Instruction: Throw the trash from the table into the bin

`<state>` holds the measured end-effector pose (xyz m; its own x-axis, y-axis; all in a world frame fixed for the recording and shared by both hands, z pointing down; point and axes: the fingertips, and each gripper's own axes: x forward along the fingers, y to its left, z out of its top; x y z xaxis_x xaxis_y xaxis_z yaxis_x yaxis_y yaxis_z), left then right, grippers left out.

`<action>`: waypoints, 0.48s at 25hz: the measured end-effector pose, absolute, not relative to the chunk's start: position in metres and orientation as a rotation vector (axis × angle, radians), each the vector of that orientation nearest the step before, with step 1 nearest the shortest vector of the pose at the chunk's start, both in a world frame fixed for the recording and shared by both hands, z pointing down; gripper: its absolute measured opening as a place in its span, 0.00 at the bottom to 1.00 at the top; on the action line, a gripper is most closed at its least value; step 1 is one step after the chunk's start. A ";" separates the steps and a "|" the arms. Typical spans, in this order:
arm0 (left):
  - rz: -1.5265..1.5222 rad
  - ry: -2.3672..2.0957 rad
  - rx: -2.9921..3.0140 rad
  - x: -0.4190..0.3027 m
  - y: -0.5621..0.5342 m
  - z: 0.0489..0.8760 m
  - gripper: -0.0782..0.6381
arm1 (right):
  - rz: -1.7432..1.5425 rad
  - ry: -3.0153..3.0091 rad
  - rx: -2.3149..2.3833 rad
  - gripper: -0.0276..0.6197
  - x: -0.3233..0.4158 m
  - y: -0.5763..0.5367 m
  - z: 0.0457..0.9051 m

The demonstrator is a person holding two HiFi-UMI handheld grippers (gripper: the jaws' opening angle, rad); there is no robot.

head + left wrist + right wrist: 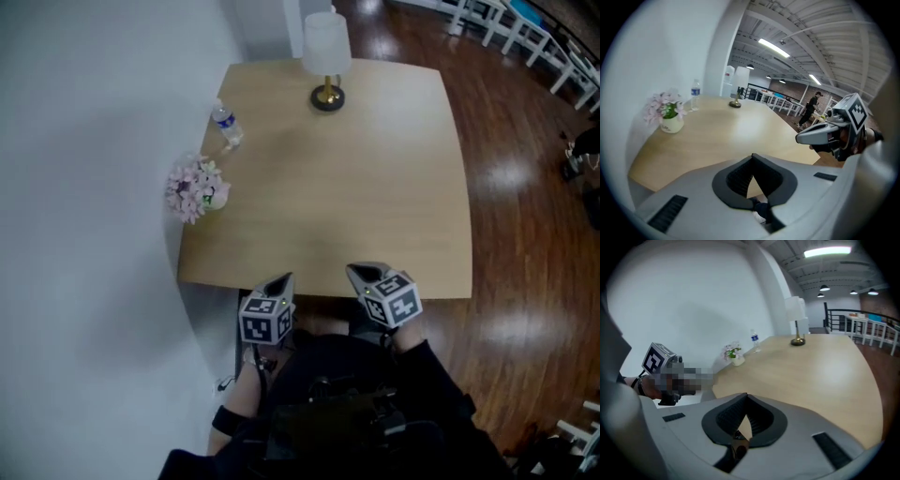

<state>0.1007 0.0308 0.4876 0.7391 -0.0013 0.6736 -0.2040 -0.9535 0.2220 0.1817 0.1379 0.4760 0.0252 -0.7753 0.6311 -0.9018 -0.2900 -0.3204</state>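
A wooden table (375, 187) carries a small clear water bottle (226, 127) near its left edge. The bottle also shows in the left gripper view (695, 94) and in the right gripper view (754, 341). My left gripper (282, 281) hovers at the table's near edge, close to my body, its jaws meeting at the tips (752, 157) with nothing between them. Beside it my right gripper (360, 272) is also shut and empty (746, 396). No bin is in view.
A pot of pink flowers (197, 187) stands at the table's left edge, and a white-shaded lamp (327, 56) on a brass base at the far edge. A white wall (94, 187) runs along the left. Dark wood floor (525, 234) lies to the right, with white chairs (525, 28) beyond.
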 end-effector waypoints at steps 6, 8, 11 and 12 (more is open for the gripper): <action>1.091 0.045 2.711 0.168 0.078 0.494 0.11 | 1.196 -1.548 2.362 0.05 0.238 0.208 0.487; 1.100 0.054 2.721 0.179 0.085 0.493 0.11 | 1.219 -1.517 2.397 0.05 0.246 0.220 0.491; 1.118 0.056 2.718 0.189 0.090 0.495 0.11 | 1.233 -1.497 2.422 0.05 0.253 0.229 0.497; 1.123 0.057 2.715 0.192 0.090 0.496 0.11 | 1.233 -1.493 2.427 0.05 0.256 0.230 0.498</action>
